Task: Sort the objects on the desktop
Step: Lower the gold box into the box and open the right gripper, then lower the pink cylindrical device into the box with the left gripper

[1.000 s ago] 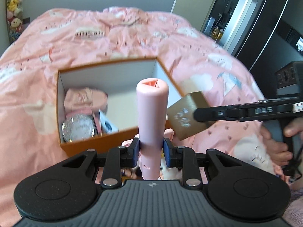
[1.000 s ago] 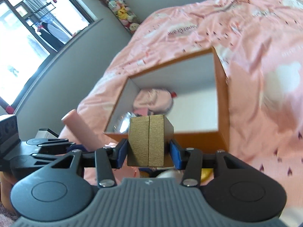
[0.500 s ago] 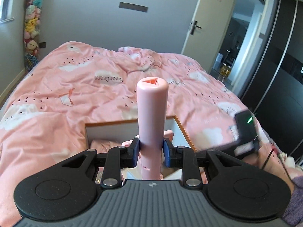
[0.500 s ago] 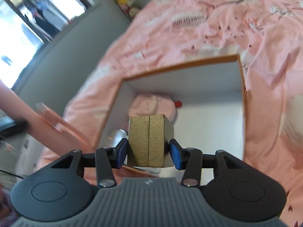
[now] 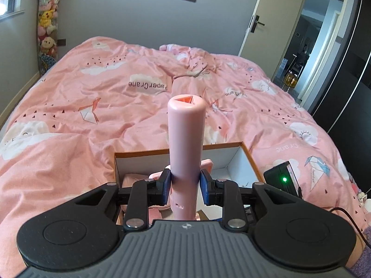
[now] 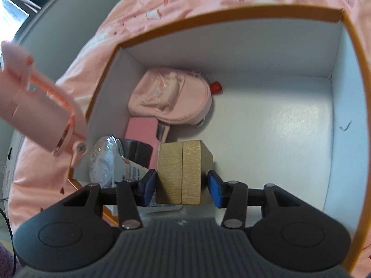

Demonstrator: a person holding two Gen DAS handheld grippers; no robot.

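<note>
Bedroom scene, viewed from two handheld grippers above an open orange-rimmed box (image 6: 343, 74) that sits on a bed with a pink duvet (image 5: 92, 97).

The right gripper (image 6: 182, 184) points steeply down into the box. Its blue-padded jaws are clamped on the sides of a small gold box (image 6: 179, 173), held upright with its seam facing the camera. The gold box hangs over the near part of the box floor, probably so it can be lowered onto the bare white floor to the right, which makes up most of the interior. It does not appear to be resting on anything yet.

Things already sorted are packed along the box's left wall: a pink fabric pouch (image 6: 169, 99) towards the far-left corner, a small red object (image 6: 216, 86) just beside it, a pink card-like item (image 6: 141, 129) in front of the pouch, and a glittery round container (image 6: 104, 159) in the near-left corner.

The left gripper (image 5: 185, 185) has its jaws nearly closed around a pale pink cylinder (image 5: 185, 143), gripping it low so that it stands upright. It hovers at the box's near-left edge, apparently waiting its turn while the right hand works inside. In the right view the cylinder appears tilted and blurred just outside the box's left wall, clear of the gold box.
</note>
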